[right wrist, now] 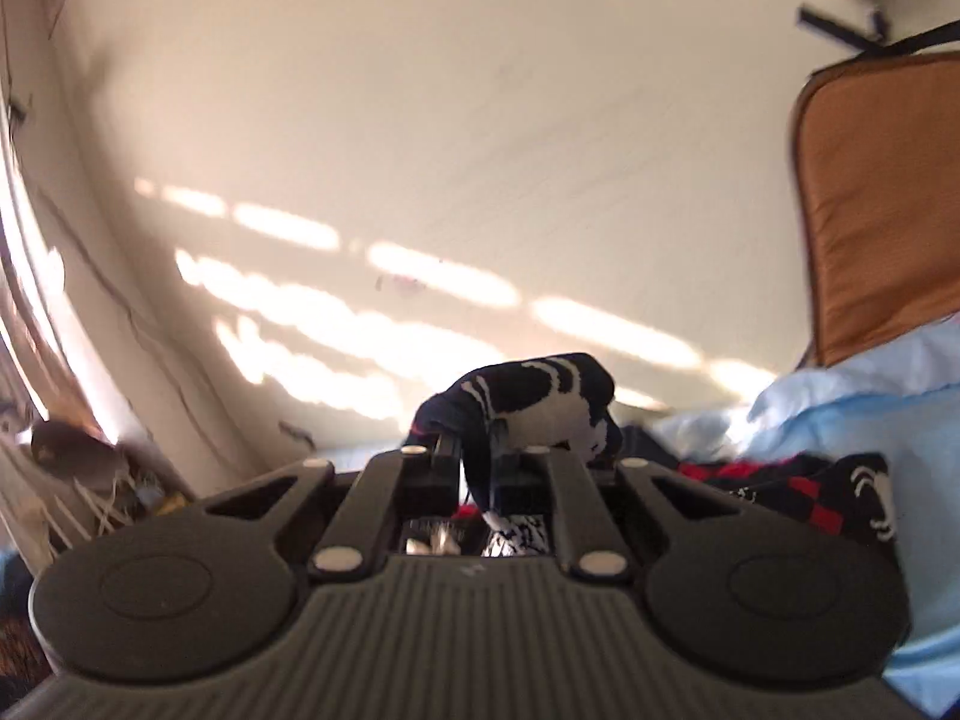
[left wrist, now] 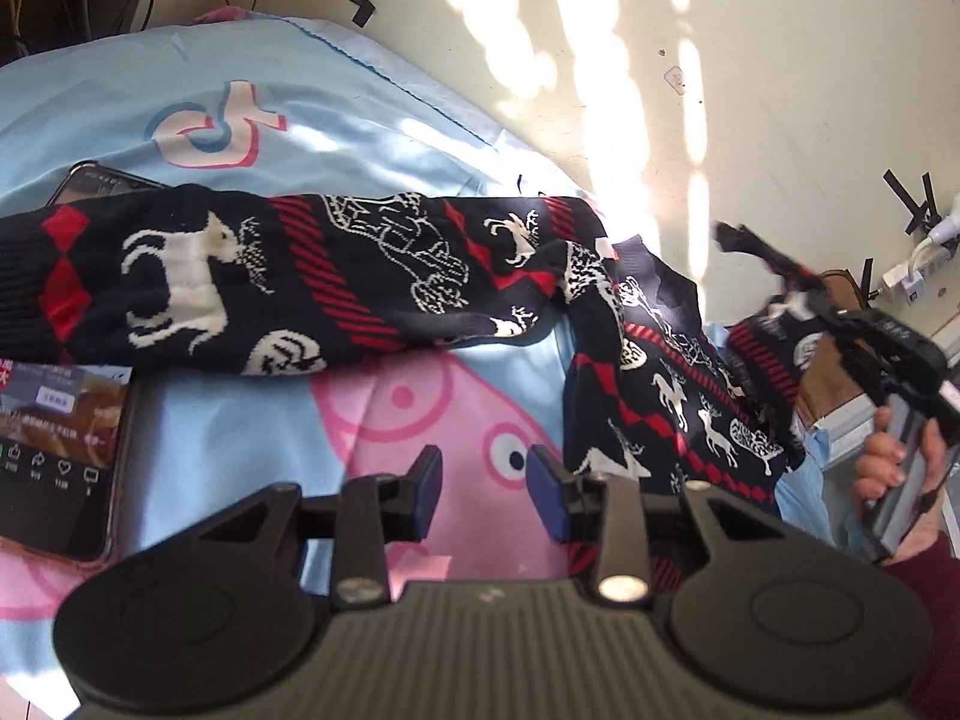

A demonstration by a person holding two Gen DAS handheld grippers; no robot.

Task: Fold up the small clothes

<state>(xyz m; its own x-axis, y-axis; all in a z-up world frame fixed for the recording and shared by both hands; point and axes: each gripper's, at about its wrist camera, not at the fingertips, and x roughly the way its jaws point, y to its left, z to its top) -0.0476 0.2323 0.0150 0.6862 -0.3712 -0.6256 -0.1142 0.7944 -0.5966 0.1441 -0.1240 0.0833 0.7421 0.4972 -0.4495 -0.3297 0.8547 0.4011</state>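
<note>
Two navy socks with white reindeer and red stripes lie on a light blue cartoon-print sheet (left wrist: 252, 420). One sock (left wrist: 252, 276) stretches flat across the left wrist view. The second sock (left wrist: 666, 396) rises from the sheet at the right, its end lifted by my right gripper (left wrist: 798, 294). In the right wrist view my right gripper (right wrist: 486, 450) is shut on that sock's end (right wrist: 534, 402), which bunches over the fingers. My left gripper (left wrist: 483, 480) is open and empty above the sheet, just in front of the flat sock.
A phone (left wrist: 54, 450) with a lit screen lies on the sheet at the left, another phone (left wrist: 102, 183) behind the flat sock. The cream wall (left wrist: 690, 60) is behind, with a plug and cables (left wrist: 918, 264). A brown cushion (right wrist: 882, 204) stands at the right.
</note>
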